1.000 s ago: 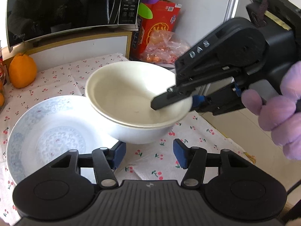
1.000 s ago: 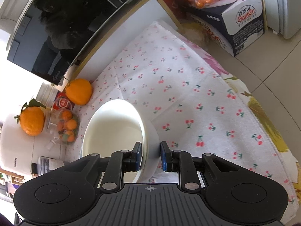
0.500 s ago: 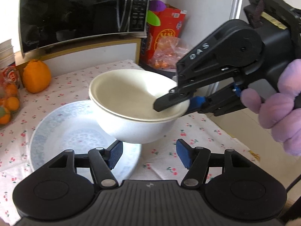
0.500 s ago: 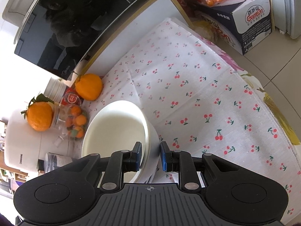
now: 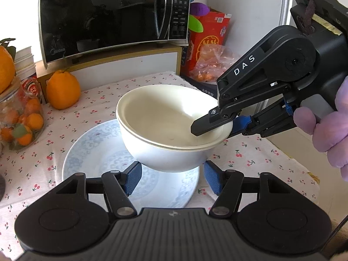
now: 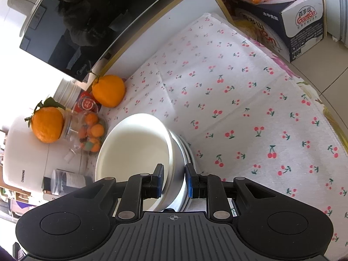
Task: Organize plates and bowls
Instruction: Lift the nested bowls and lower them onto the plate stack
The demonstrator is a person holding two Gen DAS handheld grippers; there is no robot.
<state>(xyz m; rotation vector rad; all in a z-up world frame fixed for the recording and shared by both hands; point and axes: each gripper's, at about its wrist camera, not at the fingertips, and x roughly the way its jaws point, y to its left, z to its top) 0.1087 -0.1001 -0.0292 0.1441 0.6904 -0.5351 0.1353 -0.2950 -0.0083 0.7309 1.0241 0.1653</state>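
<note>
Bowls (image 5: 171, 128) over plate (image 5: 91, 154), left view only

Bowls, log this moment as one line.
right gripper: shut on bowls' rim | bowls: nested, above plate | left gripper: open, empty

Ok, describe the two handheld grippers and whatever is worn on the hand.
Both grippers are matte black with blue rubber pads. The right gripper carries white "DAS" lettering on its side, round pivot housings and dark cables behind. The left gripper has a ribbed grey-black body and silver pivot pins. The hand wears a fuzzy purple glove.
</note>
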